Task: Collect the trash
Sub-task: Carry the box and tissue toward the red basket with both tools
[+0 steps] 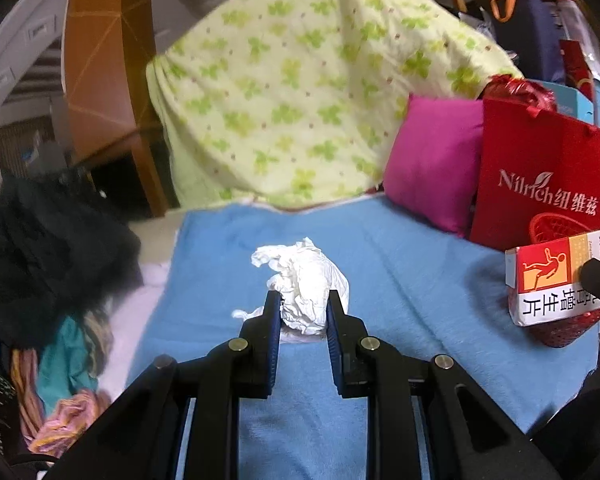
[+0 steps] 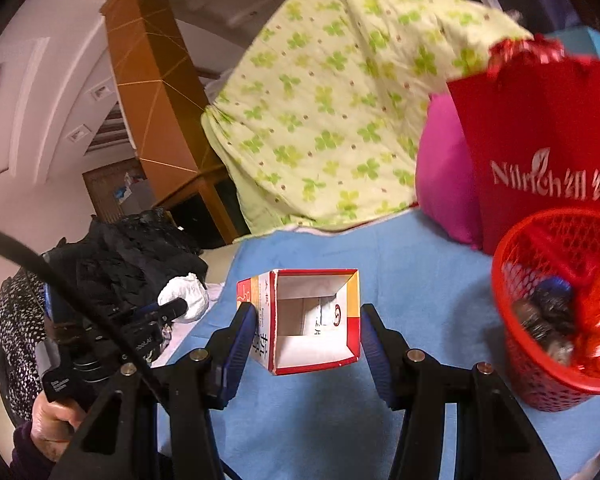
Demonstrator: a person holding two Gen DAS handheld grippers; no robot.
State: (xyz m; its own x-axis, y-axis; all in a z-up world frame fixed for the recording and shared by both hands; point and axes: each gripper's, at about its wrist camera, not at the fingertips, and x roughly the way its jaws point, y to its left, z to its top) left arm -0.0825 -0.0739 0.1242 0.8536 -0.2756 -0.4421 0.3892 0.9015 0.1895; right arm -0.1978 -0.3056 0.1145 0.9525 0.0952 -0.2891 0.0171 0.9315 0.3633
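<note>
A: What did the left wrist view show?

B: The left gripper (image 1: 300, 306) was clamped on a crumpled white tissue wad (image 1: 306, 284), pads pressing both its sides. The wad looked light, creased and loosely balled, with a frayed tail hanging off its left side. It was held above the blue fleece blanket (image 1: 400, 260). At the right edge a red and white cardboard medicine box (image 1: 556, 280) hung in front of a red plastic mesh basket (image 1: 560, 332).

A: So which step was that?

B: I judged it to be the carry: trash picked up, not yet dropped. The next move called for bringing the wad over the basket's mouth before the fingers let go.

A: And the right wrist view?

B: The right gripper (image 2: 308, 328) held the same box (image 2: 312, 320), its open end facing the camera and the inside looking empty. The left pad pressed its printed side; the right pad sat at the far edge, though I could not tell whether it touched. The basket (image 2: 512, 344) stood just to the right, already holding dark scraps and red wrappers. The box looked easily crushed, so it wanted a gentle release over the rim. The tissue showed far left, in the other gripper.
</note>
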